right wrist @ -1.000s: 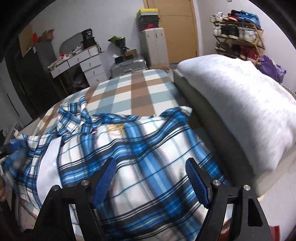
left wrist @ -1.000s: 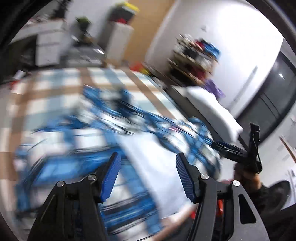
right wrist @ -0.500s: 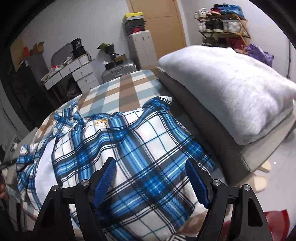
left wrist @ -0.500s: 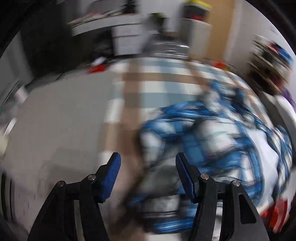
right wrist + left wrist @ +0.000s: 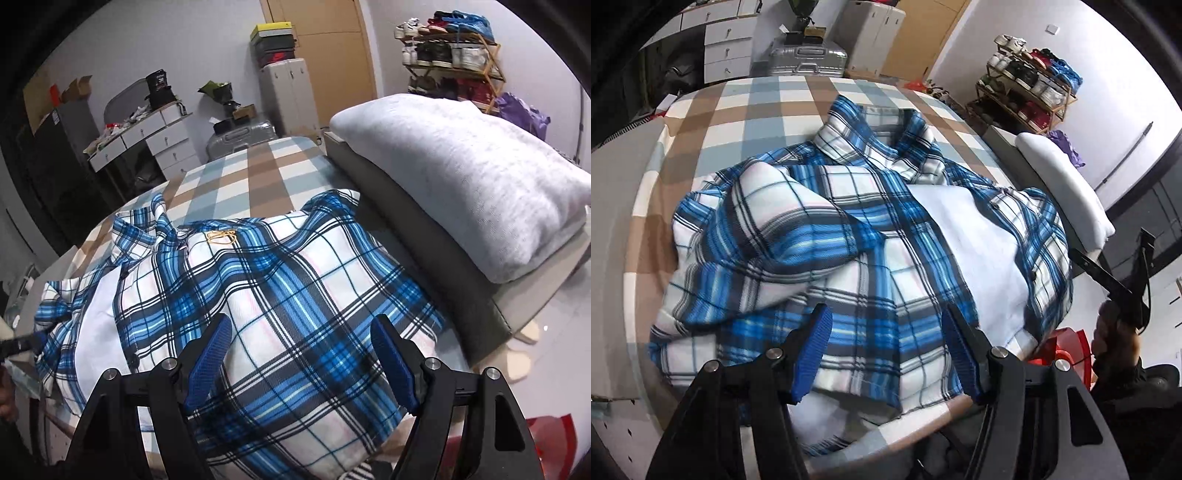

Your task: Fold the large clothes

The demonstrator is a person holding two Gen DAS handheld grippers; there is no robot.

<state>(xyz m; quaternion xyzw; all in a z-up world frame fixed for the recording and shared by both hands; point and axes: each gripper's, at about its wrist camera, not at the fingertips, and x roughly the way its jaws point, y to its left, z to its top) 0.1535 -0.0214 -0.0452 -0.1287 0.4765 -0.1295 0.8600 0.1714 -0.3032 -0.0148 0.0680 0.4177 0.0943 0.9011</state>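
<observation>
A large blue, white and black plaid shirt [image 5: 849, 236] lies spread front-up and rumpled on a checked brown, grey and white bedspread [image 5: 768, 96], collar toward the far end. Its open front shows a white lining [image 5: 979, 243]. My left gripper [image 5: 886, 347] is open and empty, just above the shirt's near hem. In the right wrist view the same shirt [image 5: 280, 295] fills the middle, and my right gripper [image 5: 303, 362] is open and empty above its lower right part. The right gripper's black frame [image 5: 1123, 288] shows at the right edge of the left wrist view.
A thick white pillow [image 5: 461, 177] lies on a grey ledge right of the shirt. Beyond the bed stand a silver suitcase [image 5: 809, 59], white drawers [image 5: 162, 144], a shoe rack [image 5: 454, 48] and a wooden door. A red object [image 5: 1071, 347] sits on the floor by the bed.
The left gripper swung left over the bed and came back to settle above the shirt's near hem; its view is sharp now. The right gripper drew back slightly. Both stayed open.
</observation>
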